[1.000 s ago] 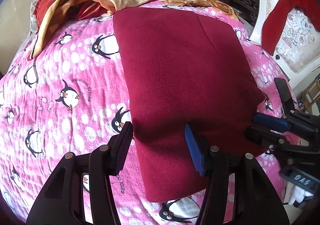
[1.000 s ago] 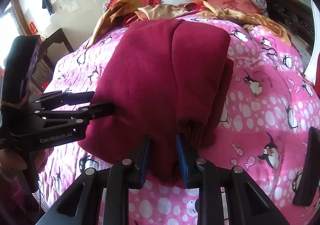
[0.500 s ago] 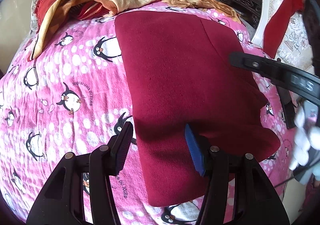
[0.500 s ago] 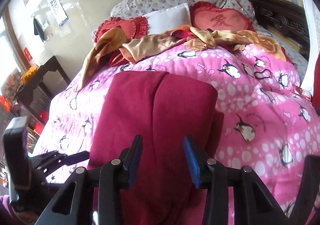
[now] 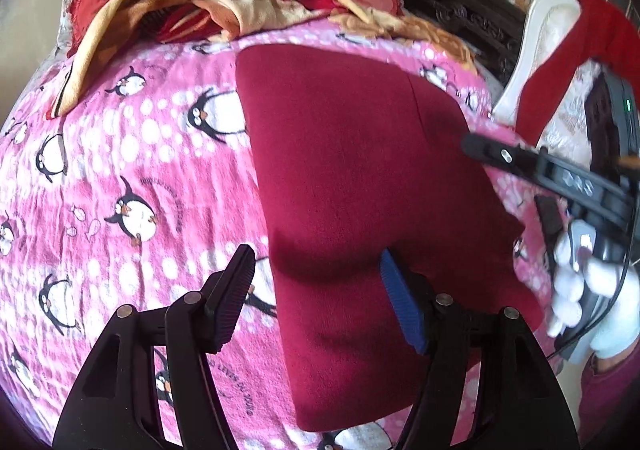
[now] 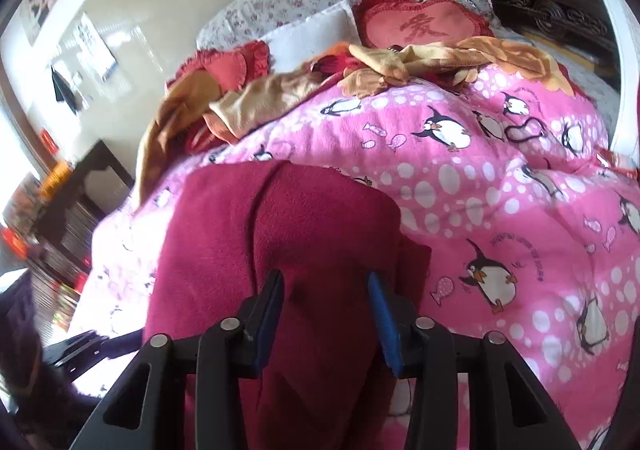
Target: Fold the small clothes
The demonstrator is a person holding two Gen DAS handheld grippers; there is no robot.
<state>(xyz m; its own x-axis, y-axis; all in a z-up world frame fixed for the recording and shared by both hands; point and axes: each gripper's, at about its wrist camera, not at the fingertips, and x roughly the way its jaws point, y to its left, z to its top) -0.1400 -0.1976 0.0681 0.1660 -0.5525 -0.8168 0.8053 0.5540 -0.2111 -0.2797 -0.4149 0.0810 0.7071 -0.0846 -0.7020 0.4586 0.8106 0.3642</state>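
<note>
Pink penguin quilt (image 5: 120, 178) covers the whole bed; pillows & a heap of orange-tan cloth (image 5: 248, 6) sit at the far end, prob. still to be folded, tho can't tell what those pieces are. Dark red garment (image 5: 360, 170) lies mid-bed, already folded lengthwise into a long panel w/ a seam line down its right part; in the right wrist view a second layer pokes out along its right edge (image 6: 416, 262), so edges aren't quite flush.

Left gripper (image 5: 316, 294) hangs over the near left edge of the garment, jaws opening wide, one finger over quilt, other over cloth; nothing pinched. Right gripper (image 6: 326, 314) is over the near end, jaws opening too; cloth shows between them but pads don't look pressed on it.

My read: side folds done; left to do is a crosswise fold, near end to far, then the rest of the pile.
</note>
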